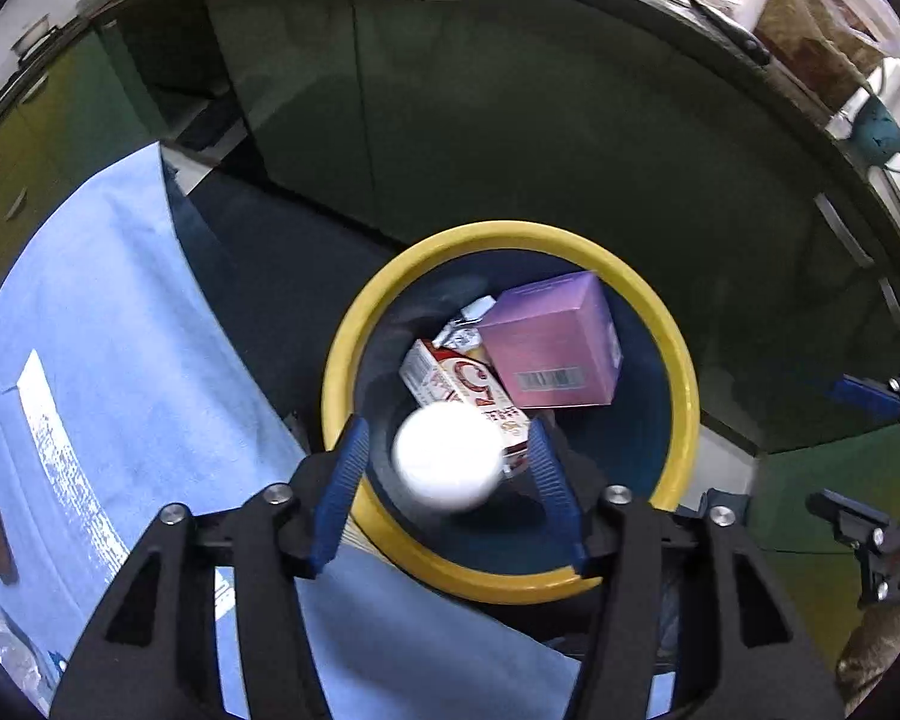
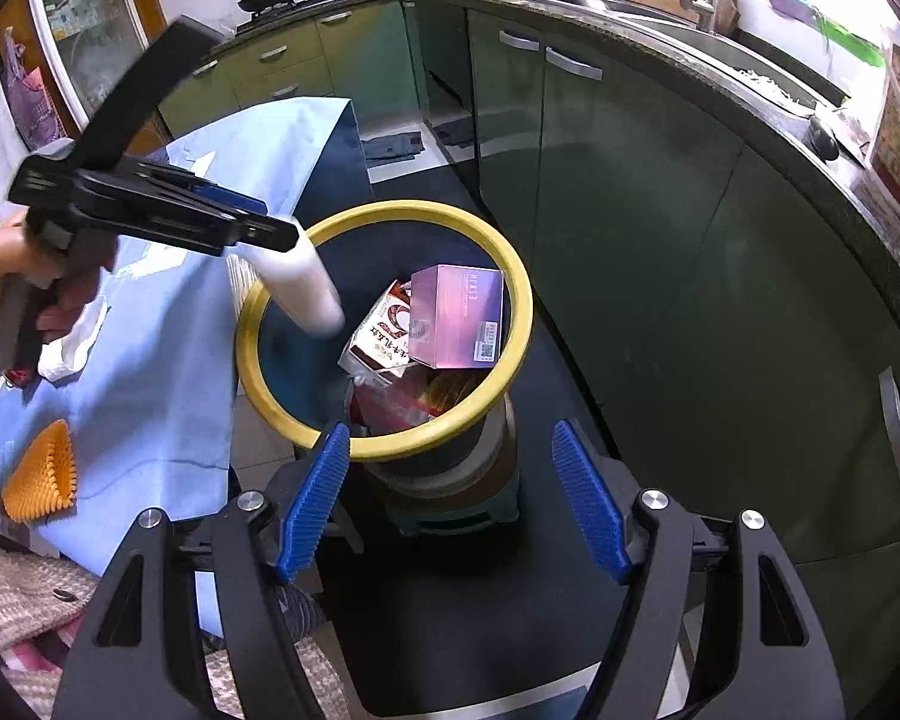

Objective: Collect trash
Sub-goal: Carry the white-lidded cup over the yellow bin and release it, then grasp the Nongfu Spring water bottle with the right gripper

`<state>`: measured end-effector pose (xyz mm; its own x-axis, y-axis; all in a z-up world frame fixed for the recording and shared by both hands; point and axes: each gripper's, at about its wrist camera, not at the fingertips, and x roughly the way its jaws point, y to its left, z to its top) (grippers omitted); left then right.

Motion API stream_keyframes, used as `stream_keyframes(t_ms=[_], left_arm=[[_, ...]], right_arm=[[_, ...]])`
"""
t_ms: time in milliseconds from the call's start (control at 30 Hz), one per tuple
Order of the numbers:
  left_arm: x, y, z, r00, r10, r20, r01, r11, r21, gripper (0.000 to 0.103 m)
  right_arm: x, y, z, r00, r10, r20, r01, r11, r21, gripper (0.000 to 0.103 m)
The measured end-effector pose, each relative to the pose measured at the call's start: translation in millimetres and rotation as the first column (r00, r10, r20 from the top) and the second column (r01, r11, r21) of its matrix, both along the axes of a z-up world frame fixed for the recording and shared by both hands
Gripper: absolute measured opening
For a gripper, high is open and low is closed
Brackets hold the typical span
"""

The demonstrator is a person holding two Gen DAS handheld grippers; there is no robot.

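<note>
Over the yellow-rimmed bin (image 1: 687, 372), left gripper (image 1: 450, 456) jaws apart; blurred white bottle (image 1: 447, 459) between them, contact unclear. Right wrist view shows the bottle (image 2: 300, 288) sticking out past that gripper, tilted over the rim. Right gripper (image 2: 450, 495) spread, holding nothing. Pink box (image 2: 456, 315) inside bin.

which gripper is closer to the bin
Left. The left hand-held gripper is over the bin rim with a white bottle; the right hand-held gripper hangs back, outside it.
</note>
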<state>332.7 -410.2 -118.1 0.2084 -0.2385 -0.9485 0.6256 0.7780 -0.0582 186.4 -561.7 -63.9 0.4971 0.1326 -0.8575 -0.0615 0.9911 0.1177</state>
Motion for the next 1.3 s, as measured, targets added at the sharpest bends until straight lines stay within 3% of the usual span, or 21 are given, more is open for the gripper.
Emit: stream_keyframes(t_ms=[100,233,400,533,667,800,933,1000,1100,1300], left_arm=[[-5.6,12.3,18.4,1.0,0.006,0.021,-0.005,1.0,-0.017,0.062],[-20.8,43.7,66.0,0.998,0.024,0.055,-0.019,0.995,-0.093,0.073],[-53.9,131.7,138.4,0.984,0.116,0.136,-0.081,0.968,-0.239,0.087],[-78.4,238.4,170.9,0.945,0.276,0.176,-0.206,0.919,-0.335,0.092],[-107.6,344.3,171.1,0.879,0.442,0.178,-0.356,0.857,-0.371,0.093],[-149.4,433.4,151.8,0.799,0.576,0.172,-0.49,0.79,-0.369,0.093],[-187.3,491.7,124.9,0.741,0.651,0.163,-0.578,0.743,-0.336,0.093],[-202.9,503.0,114.9,0.73,0.661,0.173,-0.598,0.741,-0.306,0.093],[-217.7,518.8,104.1,0.73,0.661,0.174,-0.605,0.743,-0.284,0.093],[-228.8,535.5,92.5,0.737,0.659,0.149,-0.6,0.74,-0.303,0.093]], right_arm=[[0.8,7.4,3.6,1.0,0.013,0.004,-0.013,1.0,-0.005,0.071],[9.8,22.5,10.7,0.999,0.04,0.016,-0.04,0.999,-0.009,0.071],[27.6,62.8,28.0,0.992,0.12,0.025,-0.12,0.993,-0.022,0.071],[51.0,121.8,53.7,0.97,0.243,0.031,-0.242,0.97,-0.01,0.071],[81.9,216.5,80.0,0.905,0.424,0.03,-0.425,0.905,0.013,0.078],[116.5,331.6,92.3,0.808,0.589,0.024,-0.589,0.807,0.045,0.079],[153.8,440.1,85.4,0.728,0.684,-0.035,-0.679,0.728,0.1,0.083],[174.1,492.6,77.9,0.704,0.706,-0.076,-0.698,0.708,0.106,0.083],[198.0,554.9,63.9,0.675,0.726,-0.129,-0.728,0.684,0.038,0.083],[238.6,623.9,19.7,0.647,0.689,-0.327,-0.738,0.674,-0.041,0.086]])
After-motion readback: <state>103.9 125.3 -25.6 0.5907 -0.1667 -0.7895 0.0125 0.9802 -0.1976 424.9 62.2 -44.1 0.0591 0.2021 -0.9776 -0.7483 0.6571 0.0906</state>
